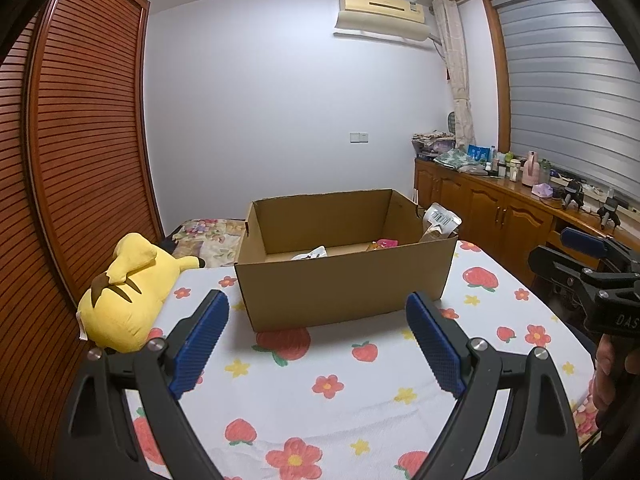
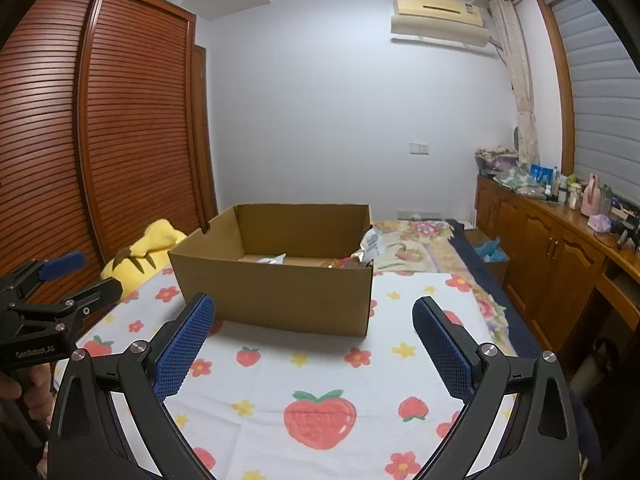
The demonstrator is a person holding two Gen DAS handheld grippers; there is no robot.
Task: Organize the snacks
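While both tongs [image 1: 318, 336] [image 2: 314, 340] gape empty, the strawberry-print bedcover [image 1: 360, 396] bears a cardboard box [image 1: 340, 288] of seemingly snacks

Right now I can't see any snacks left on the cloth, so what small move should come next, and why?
Probably draw both back and stop. The left hand-held gripper and right hand-held gripper stand open and empty before the brown cardboard box; the only packets in view lie inside it, and the strawberry-print cloth shows none.

Your left claw [image 1: 318, 334] and right claw [image 2: 314, 338] are matte black frames with round silver screws, carrying ribbed blue pads [image 1: 200, 346]. White lettering marks each claw's side body.
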